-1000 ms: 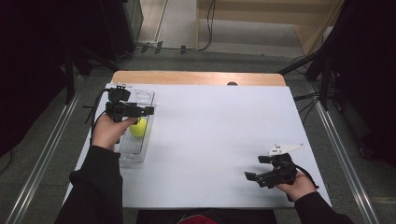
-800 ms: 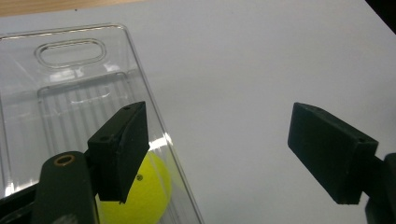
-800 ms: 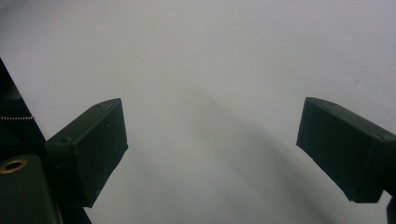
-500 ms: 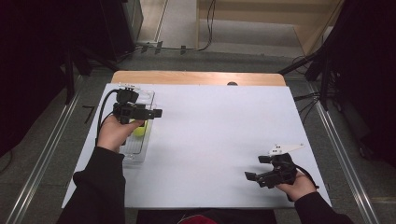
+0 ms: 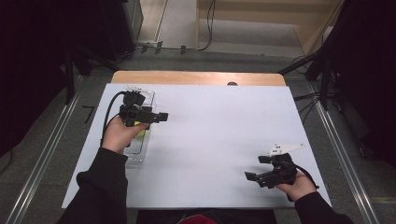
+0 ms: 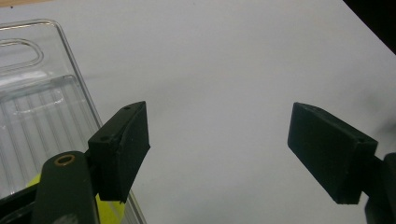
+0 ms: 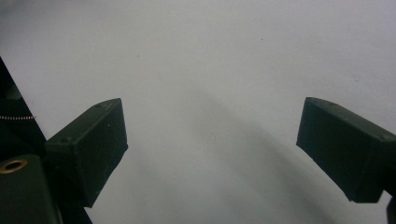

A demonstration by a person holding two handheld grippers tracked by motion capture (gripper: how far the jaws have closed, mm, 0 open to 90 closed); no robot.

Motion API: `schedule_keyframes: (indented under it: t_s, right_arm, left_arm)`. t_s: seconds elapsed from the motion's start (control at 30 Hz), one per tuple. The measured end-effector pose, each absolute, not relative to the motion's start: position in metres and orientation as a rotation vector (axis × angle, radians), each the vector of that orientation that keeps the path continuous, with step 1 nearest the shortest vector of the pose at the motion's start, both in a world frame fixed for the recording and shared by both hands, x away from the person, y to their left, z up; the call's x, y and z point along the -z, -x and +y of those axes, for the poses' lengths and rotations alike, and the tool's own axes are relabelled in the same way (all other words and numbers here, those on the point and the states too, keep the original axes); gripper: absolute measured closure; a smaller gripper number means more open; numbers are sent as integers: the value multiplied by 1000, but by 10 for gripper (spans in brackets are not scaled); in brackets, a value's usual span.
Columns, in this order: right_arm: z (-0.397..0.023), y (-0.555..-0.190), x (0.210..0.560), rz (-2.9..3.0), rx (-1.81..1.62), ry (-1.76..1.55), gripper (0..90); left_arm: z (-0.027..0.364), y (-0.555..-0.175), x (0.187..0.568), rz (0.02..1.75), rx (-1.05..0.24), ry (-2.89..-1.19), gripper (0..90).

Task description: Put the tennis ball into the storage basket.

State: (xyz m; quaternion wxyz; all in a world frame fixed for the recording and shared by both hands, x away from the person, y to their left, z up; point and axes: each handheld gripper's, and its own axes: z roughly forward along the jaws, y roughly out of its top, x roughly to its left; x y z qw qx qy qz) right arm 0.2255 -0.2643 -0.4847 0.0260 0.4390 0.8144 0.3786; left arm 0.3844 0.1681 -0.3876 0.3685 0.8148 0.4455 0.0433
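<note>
A clear plastic tray (image 5: 138, 154) lies along the left side of the white table (image 5: 219, 126). A yellow-green object (image 5: 139, 130) rests in it, mostly covered by the person's left hand. My left gripper (image 5: 161, 116) hovers over the tray's right edge with its jaws pointing right, open and holding nothing. In the left gripper view, my left gripper (image 6: 219, 140) looks onto bare table, with the tray (image 6: 42, 93) at the left and the yellow-green object (image 6: 111, 211) peeking out below the left jaw. My right gripper (image 5: 256, 168) rests near the table's front right, and my right gripper (image 7: 212, 144) is open over bare white surface.
The table's far edge shows a wooden strip (image 5: 196, 78). Cables (image 5: 177, 46) run across the floor beyond it, and metal rails (image 5: 42, 158) flank both sides. A white three-cornered plate (image 5: 285, 149) sits on top of the right gripper.
My left gripper has drifted right and slightly toward the person, from above the tray to its right edge, and the hand now covers more of the yellow-green object. The right gripper has stayed still.
</note>
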Motion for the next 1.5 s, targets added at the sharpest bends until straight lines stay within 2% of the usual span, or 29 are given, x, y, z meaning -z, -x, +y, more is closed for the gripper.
schedule_keyframes:
  t_s: [0.2, 1.5]
  right_arm:
    - [-264, -225, 485, 2516, -1170, -1358, 68]
    - [-265, -226, 485, 2514, -1174, -1358, 68]
  left_arm:
    - [164, -382, 392, 1104, -50, -2113, 217]
    - [146, -353, 413, 1003, 5, -2150, 217]
